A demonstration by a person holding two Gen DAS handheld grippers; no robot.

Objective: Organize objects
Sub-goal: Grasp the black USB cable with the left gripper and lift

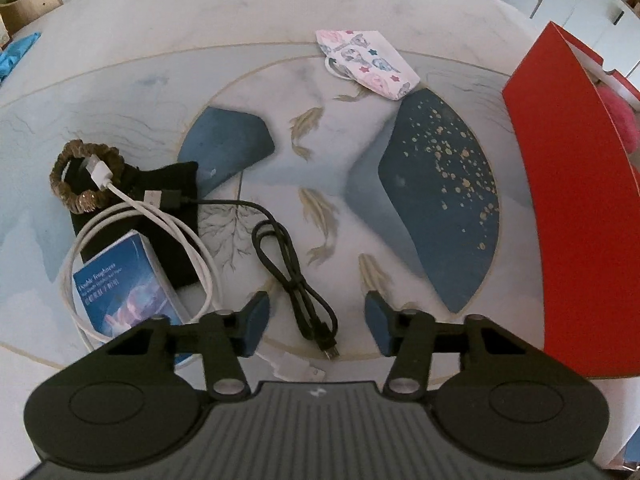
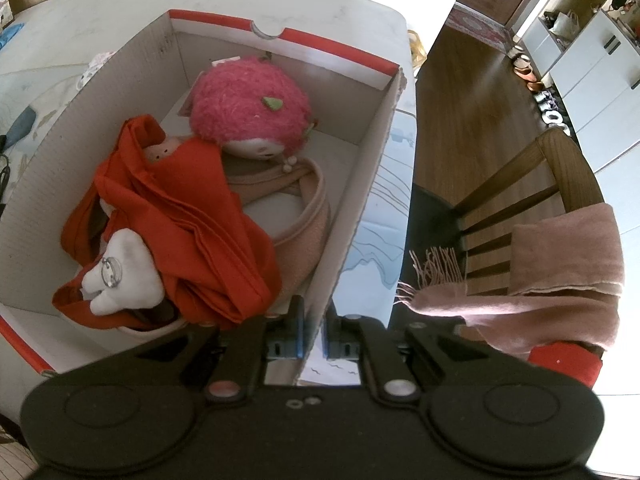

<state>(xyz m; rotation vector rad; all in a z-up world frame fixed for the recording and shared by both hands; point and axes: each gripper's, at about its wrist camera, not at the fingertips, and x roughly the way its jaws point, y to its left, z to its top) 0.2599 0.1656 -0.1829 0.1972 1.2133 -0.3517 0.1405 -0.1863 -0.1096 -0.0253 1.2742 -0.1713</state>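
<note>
— While your right gripper (image 2: 312, 330) pinches the corrugated wall of the red box (image 2: 362, 184), what fills it?
— Fuzzy pink plush (image 2: 250, 114), crumpled orange cloth (image 2: 192, 232), centre frame.
— Your left gripper (image 1: 314, 322)?
— Spread wide, empty; glossy black cable (image 1: 288, 272) looped between its pads, lower centre.

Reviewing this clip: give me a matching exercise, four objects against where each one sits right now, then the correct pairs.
Objects:
1. pink fuzzy plush toy
2. black USB cable
3. brown beaded bracelet
4. floral patterned face mask

Places:
A. on the black fabric pouch
B. far side of the table, beside a dark blue patch
C. inside the red cardboard box
D. on the table just ahead of the open left hand-held gripper

Pairs: 1-C, 2-D, 3-A, 4-B
</note>
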